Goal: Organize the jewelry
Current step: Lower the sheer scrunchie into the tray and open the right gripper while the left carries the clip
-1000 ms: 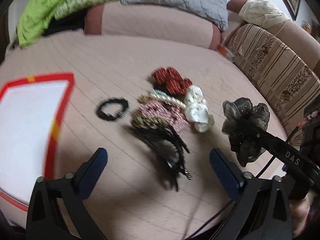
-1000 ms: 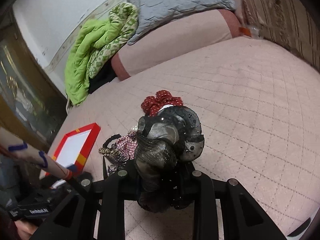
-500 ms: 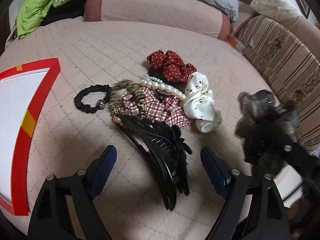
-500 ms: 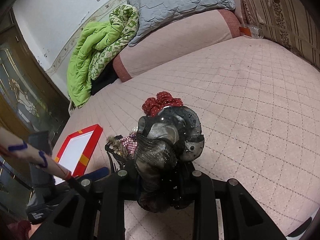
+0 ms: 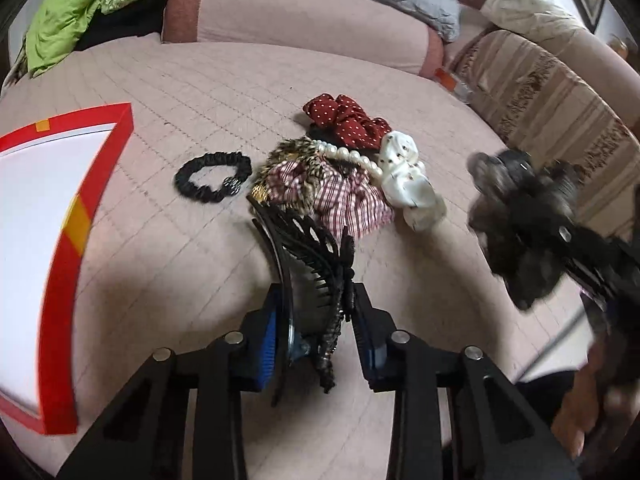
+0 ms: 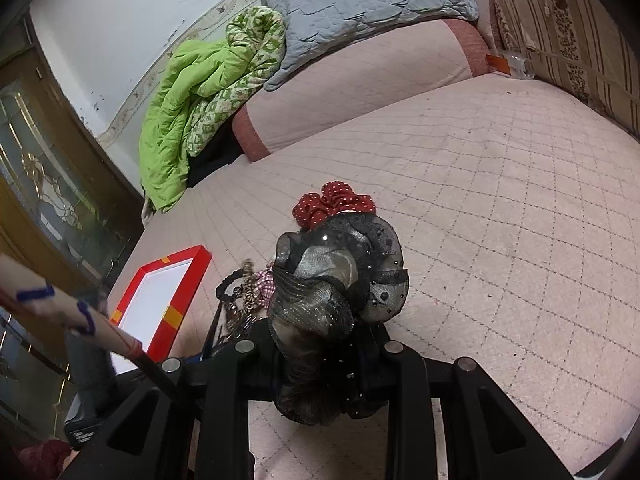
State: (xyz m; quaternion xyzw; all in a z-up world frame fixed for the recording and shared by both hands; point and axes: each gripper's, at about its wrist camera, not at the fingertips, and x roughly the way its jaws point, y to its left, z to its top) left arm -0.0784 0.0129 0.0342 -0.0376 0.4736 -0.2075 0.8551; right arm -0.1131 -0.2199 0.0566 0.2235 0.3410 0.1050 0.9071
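Left tongs [image 5: 316, 328] closing on the stiff, light, toothed claw clip [image 5: 308, 264] between them, best pinched at its spine; right tongs [image 6: 320, 364] hold a soft mesh scrunchie [image 6: 340, 280].

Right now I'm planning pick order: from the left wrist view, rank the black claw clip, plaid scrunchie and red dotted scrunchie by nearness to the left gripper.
1. Black claw clip, between the closing left gripper's jaws.
2. Plaid scrunchie, just beyond, mid-pile.
3. Red dotted scrunchie, at the pile's far end.
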